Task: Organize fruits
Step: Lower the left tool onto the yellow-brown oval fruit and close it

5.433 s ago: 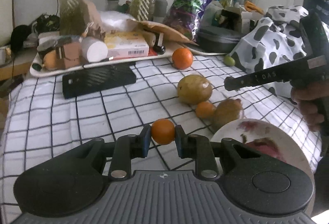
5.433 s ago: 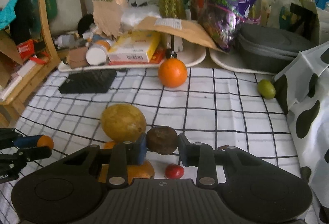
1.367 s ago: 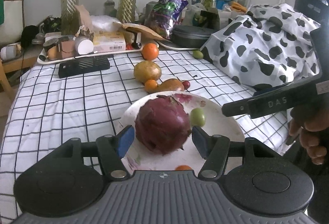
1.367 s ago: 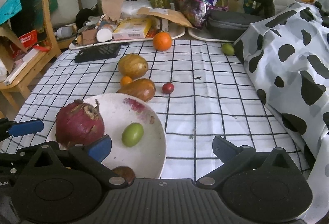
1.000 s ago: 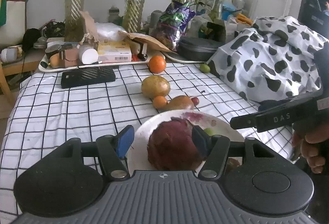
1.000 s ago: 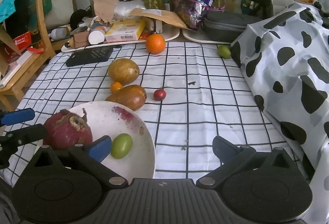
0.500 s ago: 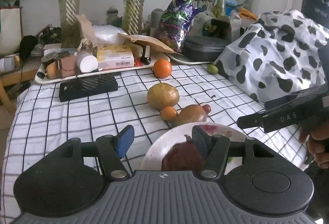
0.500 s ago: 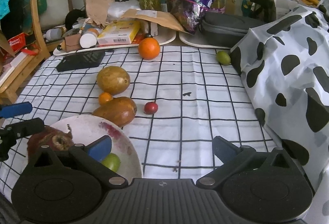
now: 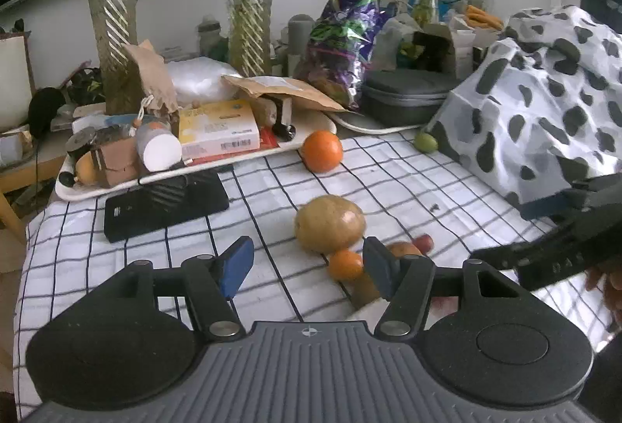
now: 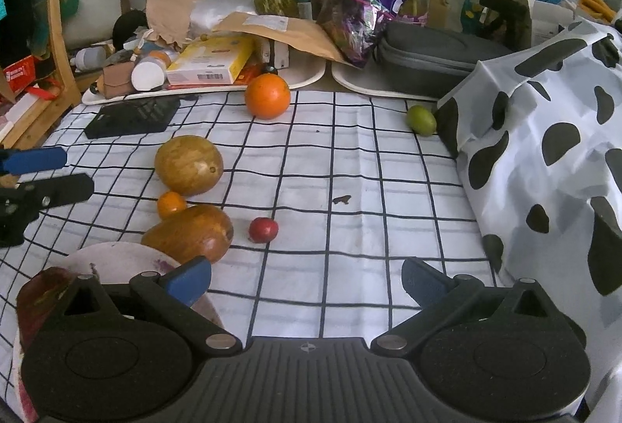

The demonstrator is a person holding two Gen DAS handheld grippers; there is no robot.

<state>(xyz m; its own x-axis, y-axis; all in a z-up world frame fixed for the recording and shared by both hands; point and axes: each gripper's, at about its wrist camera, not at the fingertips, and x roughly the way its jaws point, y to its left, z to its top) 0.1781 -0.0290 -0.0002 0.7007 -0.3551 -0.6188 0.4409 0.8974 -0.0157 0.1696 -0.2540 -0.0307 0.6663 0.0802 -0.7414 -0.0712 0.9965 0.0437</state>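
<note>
Left gripper (image 9: 307, 261): I saw its jaws apart with nothing between the blue pads; released, above the checked cloth (image 9: 264, 197).
Right gripper (image 10: 305, 277): I had it spread wide and empty, over bare cloth at 6 o'clock in its own view.
Plate (image 10: 116, 259): it sat at 7 o'clock in the right view, with a dark red fruit (image 10: 37, 291) on it, mostly hidden behind the gripper body.
Brown fruit (image 10: 190, 233): it lay just beyond the plate's far rim; whether it touched I could not tell.
Small orange (image 10: 171, 204): it lay between the brown fruit and the yellow-green fruit (image 10: 189, 170), close against both.
Red fruit (image 10: 263, 229): I found it just beside the brown fruit, toward 3 o'clock from it.
Large orange (image 10: 267, 95): it stood at 12 o'clock, at the far edge of the cloth, by the cluttered tray (image 10: 307, 73).
Green fruit (image 10: 421, 119): I noted it at 1 o'clock, against the spotted cover (image 10: 544, 135).
</note>
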